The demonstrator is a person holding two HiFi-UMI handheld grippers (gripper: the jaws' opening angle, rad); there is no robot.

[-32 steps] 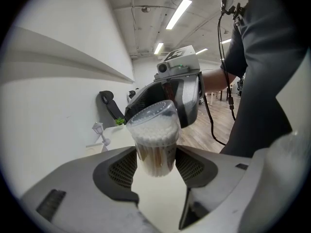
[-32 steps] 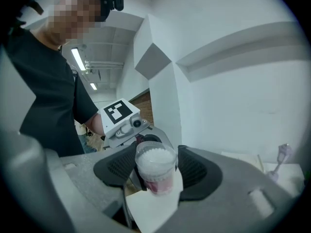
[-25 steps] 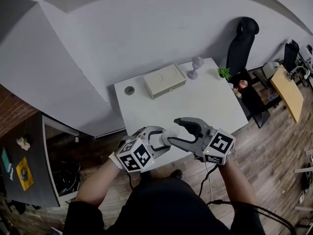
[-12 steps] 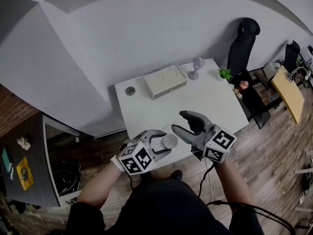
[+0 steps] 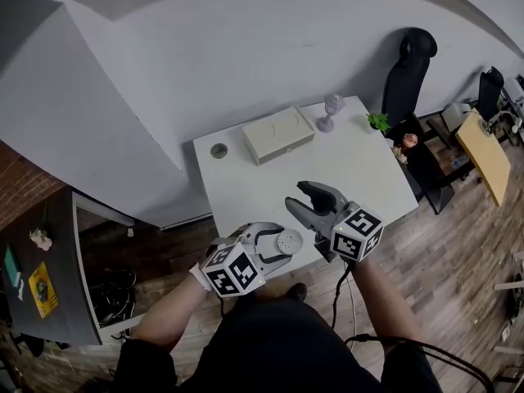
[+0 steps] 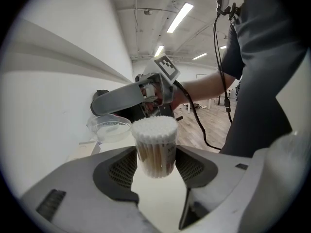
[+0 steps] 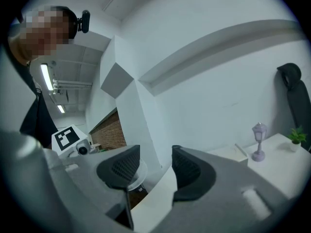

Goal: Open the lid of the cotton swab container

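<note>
My left gripper (image 5: 281, 242) is shut on the clear cotton swab container (image 6: 155, 147), held upright above the table's near edge. The container is uncovered, and the white swab tips (image 6: 154, 126) show at its top. The round clear lid (image 6: 109, 128) hangs off to the left of the container, at the tip of my right gripper (image 5: 295, 198). In the right gripper view the lid (image 7: 137, 172) lies against the left jaw of the right gripper (image 7: 155, 166). The jaws stand a lid's width apart.
A white table (image 5: 352, 166) carries a beige box (image 5: 278, 135), a purple lamp figure (image 5: 330, 111), a small green plant (image 5: 377, 122) and a small round object (image 5: 219, 150). A black chair (image 5: 407, 72) stands behind the table's right end. A wooden floor lies below.
The lid has come off the container. My right gripper has drawn back from the left one, carrying the lid up and away. The left gripper with the container moved slightly toward me.
</note>
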